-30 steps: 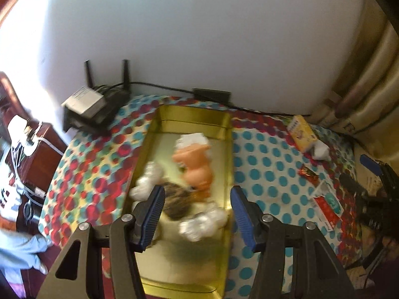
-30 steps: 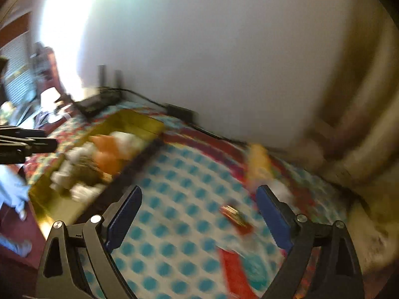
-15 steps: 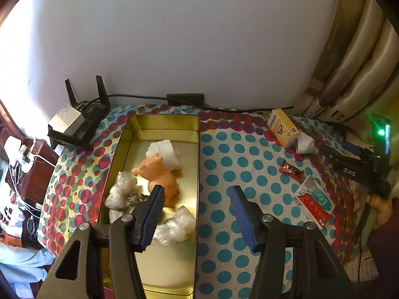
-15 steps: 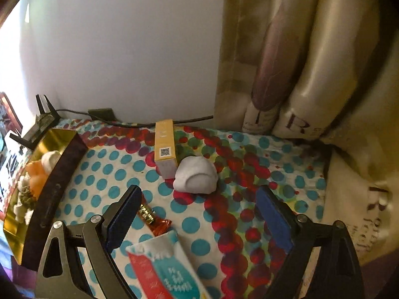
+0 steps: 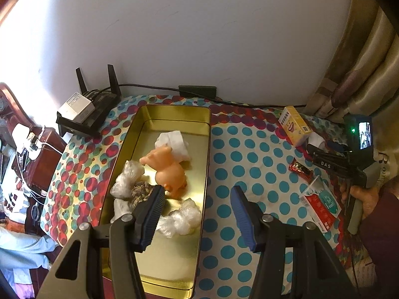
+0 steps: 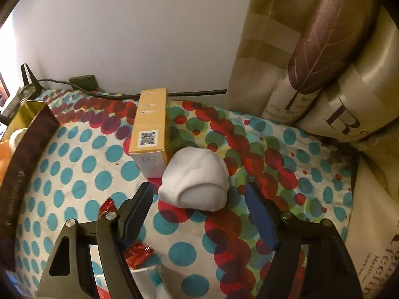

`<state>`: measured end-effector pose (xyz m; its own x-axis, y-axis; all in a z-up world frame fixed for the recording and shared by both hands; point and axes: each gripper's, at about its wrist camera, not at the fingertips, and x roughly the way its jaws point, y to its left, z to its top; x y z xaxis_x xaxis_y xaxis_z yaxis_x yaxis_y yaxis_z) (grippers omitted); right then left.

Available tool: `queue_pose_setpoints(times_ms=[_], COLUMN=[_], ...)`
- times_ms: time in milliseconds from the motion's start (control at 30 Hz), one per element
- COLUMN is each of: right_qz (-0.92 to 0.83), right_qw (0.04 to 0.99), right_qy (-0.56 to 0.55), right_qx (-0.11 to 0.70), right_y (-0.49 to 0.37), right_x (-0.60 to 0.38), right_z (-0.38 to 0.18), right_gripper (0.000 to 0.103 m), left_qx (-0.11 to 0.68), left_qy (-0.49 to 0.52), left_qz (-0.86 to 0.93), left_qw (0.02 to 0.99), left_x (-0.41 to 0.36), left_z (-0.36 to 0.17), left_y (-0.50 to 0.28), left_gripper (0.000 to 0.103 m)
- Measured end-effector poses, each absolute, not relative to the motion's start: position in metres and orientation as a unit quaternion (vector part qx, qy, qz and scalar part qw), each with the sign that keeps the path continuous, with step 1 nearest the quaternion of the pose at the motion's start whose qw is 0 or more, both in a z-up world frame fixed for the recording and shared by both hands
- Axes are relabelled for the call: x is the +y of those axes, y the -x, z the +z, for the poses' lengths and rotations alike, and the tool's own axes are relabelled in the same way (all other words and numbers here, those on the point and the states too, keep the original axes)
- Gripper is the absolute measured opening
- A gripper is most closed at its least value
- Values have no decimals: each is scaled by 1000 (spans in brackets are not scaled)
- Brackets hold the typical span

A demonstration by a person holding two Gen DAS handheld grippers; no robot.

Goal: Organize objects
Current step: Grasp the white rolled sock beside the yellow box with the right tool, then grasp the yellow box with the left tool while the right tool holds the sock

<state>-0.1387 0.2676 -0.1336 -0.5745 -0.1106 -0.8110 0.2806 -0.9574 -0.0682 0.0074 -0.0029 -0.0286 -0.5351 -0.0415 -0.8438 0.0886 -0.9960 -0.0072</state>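
Observation:
A gold tin tray [image 5: 172,114] lies on the dotted tablecloth and holds an orange pig toy [image 5: 169,172], a white sock roll [image 5: 174,142], crumpled plastic wraps [image 5: 182,220] and a woven ball [image 5: 141,190]. My left gripper [image 5: 197,201] is open and empty above the tray's right rim. My right gripper [image 6: 198,200] is open, its fingers either side of a white rolled sock [image 6: 197,180] that rests on the cloth against a yellow box [image 6: 149,129]. The right gripper also shows in the left wrist view [image 5: 331,164].
A red candy wrapper [image 6: 134,249] and a red-and-teal packet [image 5: 320,205] lie near the right gripper. A router [image 5: 84,109] and a black cable [image 5: 199,97] sit by the wall. Curtains [image 6: 311,49] hang at the right. The tray's dark side [image 6: 22,174] stands left of the box.
My right gripper has swung right and moved forward and down until its fingers flank the white sock. My left gripper has drifted right over the tray's right rim.

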Motion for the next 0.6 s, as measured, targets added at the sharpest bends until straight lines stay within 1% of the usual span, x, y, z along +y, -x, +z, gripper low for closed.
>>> queue_pose_setpoints(times_ms=[33,67,100,133,267,400,600], right_qz=[-882,-881,-881,-881,-881,-887,-902], right_qw=[110,112,114,118,127,134,123], right_qy=[-447,-449,-449,-448,-440,-427,-408], right_qx=[96,97,96,95,116,109,61], right_y=[140,141,142,143,140,130,100], right_x=[267,267,267,267,261,265,292], right_z=[-135,-137,-138,-139,-138,-126,-96], right_gripper=[70,66,54,49,46,45,46], left_qx=[25,24,23,23,22,16,-1], left_qy=[-482,-481,-482,-484,-488,-490,-478], left_qz=[-875,-876,-875,-874,-872,-872,-877], left_qw=[37,37,37,35,18,-4,-47], left_x=[-3,-3,-2,0,10,28,73], left_z=[-29,-29,-29,-30,-31,-32,-28], left_y=[-7,-6,-5,-3,7,21,60], left_gripper=[56,56,56,56,56,56,57])
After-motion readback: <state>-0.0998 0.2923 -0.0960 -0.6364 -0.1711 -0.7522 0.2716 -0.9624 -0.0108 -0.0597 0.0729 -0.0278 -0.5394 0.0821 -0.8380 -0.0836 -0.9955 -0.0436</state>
